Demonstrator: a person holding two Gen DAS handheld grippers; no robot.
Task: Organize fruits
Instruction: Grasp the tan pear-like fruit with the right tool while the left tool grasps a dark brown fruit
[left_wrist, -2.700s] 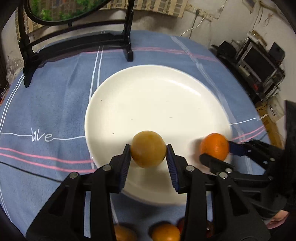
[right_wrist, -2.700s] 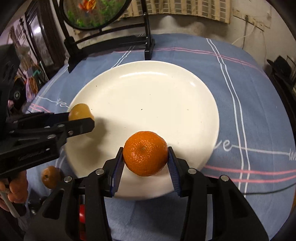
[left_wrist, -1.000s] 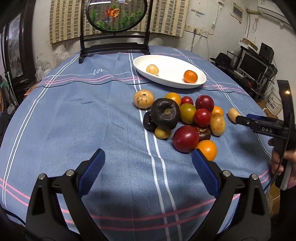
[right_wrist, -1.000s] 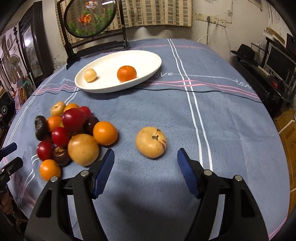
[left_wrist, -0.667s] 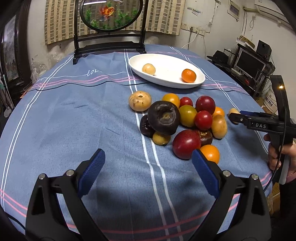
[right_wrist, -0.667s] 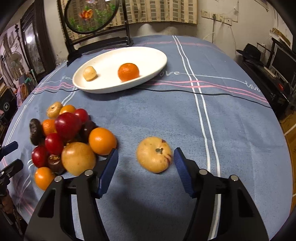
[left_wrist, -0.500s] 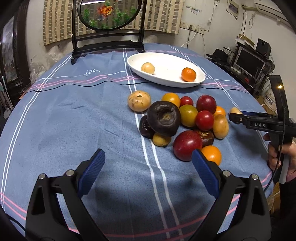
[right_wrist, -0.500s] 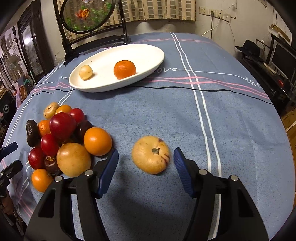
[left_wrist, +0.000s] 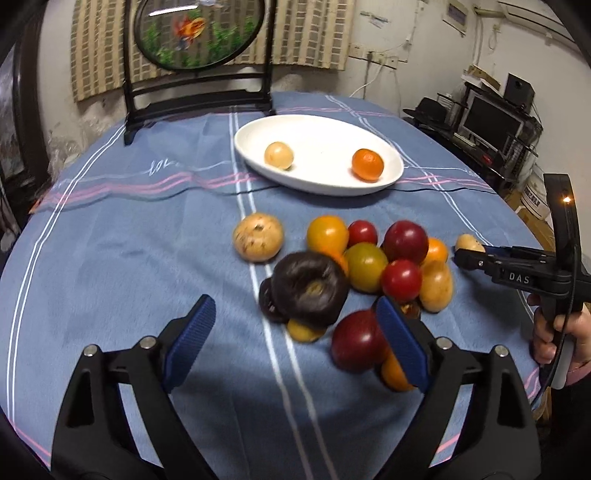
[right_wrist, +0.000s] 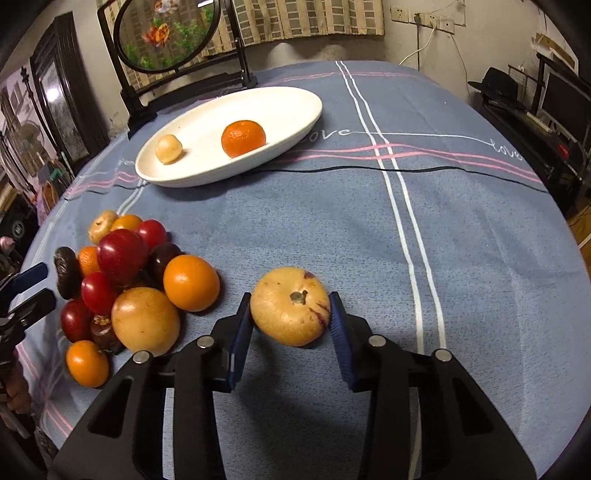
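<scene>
- Round table under a blue cloth (right_wrist: 461, 236) with white and pink stripes and stitched "love" script; a thin black cable (right_wrist: 406, 169) crosses it just in front of the plate.
- Room: striped curtain (right_wrist: 314, 18) on the far wall, wall sockets, a monitor (left_wrist: 493, 122) and a black hat (right_wrist: 496, 85) on shelving to the right.
- One round goldfish screen (left_wrist: 199, 33) on a black stand at the table's far edge.
- One white oval plate (right_wrist: 295, 99) holding two fruits, well apart: one pale yellow ball (right_wrist: 168, 148), one tangerine (right_wrist: 243, 137).
- Fruit heap (right_wrist: 122, 280) on the cloth, near side of the plate, pieces touching. Roughly counted: four red, four orange, two tan, one olive-yellow, two or three dark brown wrinkled; some are hidden, so the tally is loose.
- One tan apple-like fruit (right_wrist: 290, 311) with red streaks sits alone, right of the heap.
- Right gripper (right_wrist: 291, 325): blue pads flank that tan fruit, at or nearly at its sides; cannot tell if they press it.
- Left gripper (left_wrist: 291, 332): spread wide, grasping nothing, low over the heap's near edge, a dark wrinkled fruit (left_wrist: 308, 288) between its fingers in view.
</scene>
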